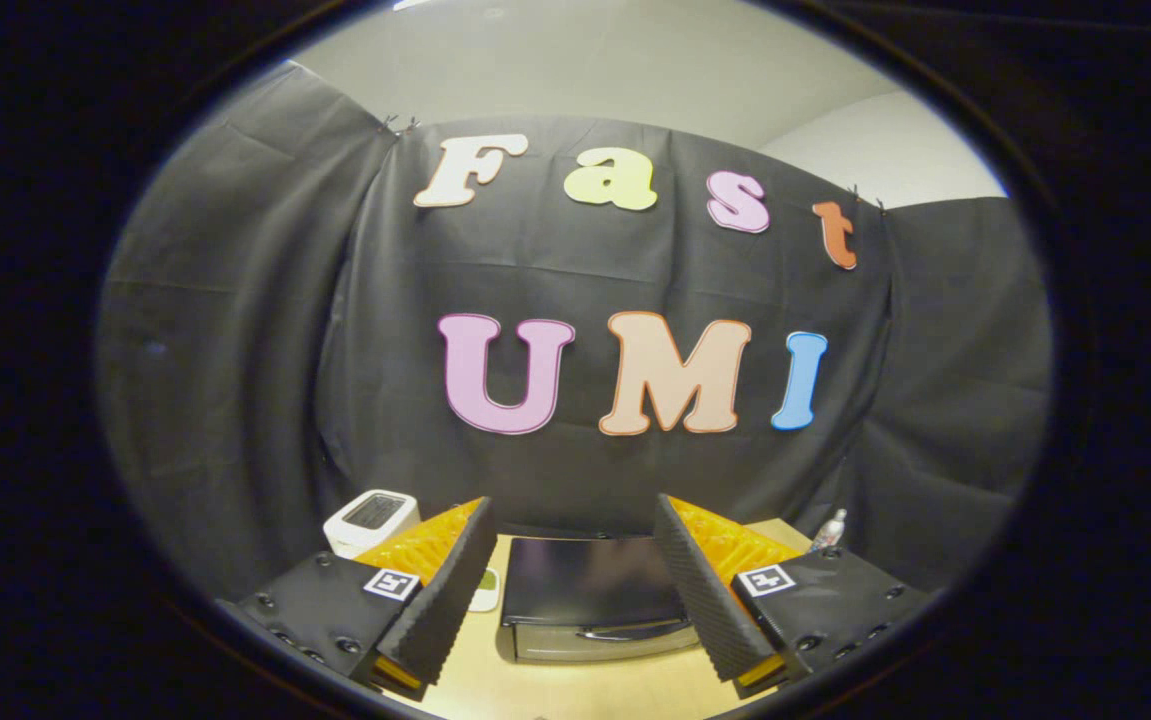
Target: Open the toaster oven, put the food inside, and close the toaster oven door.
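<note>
The toaster oven (590, 598) stands on the wooden table (575, 690) below and ahead of me, seen from above: a dark top, a silvery front with a curved handle (627, 632), door closed. My gripper (575, 590) hovers well above it, open, with nothing between its fingers; the oven shows in the gap between them. A small pale object with a green patch (486, 590) lies on the table just left of the oven, partly hidden by the left finger (450, 590).
A white appliance with a dark top panel (371, 518) stands at the table's back left. A small clear bottle (830, 528) stands at the back right. The black cloth wall rises close behind the table.
</note>
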A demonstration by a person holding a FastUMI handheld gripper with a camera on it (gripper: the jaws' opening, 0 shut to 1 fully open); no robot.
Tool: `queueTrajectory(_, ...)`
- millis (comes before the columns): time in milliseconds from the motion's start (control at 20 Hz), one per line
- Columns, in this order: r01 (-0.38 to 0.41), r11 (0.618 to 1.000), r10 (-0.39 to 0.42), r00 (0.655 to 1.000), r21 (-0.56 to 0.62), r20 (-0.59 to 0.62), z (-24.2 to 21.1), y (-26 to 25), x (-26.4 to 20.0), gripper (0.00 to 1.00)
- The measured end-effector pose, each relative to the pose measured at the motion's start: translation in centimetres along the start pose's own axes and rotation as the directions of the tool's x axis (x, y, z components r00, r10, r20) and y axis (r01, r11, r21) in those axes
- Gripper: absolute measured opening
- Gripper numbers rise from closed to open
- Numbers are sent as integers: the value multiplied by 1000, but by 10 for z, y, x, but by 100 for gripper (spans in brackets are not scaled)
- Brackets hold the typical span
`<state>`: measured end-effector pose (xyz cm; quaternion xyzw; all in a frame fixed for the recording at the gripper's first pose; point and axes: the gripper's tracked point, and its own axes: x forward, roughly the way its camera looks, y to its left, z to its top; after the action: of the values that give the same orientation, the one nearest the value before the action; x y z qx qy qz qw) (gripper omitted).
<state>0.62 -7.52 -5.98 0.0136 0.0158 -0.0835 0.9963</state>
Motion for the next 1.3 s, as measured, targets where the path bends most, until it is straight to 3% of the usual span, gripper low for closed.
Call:
queueTrajectory(750,74,997,-74,995,-10,-62,-98,-51,45,99)
queueTrajectory(1300,111,994,-111,984,-4,-143,-215,-70,77,100)
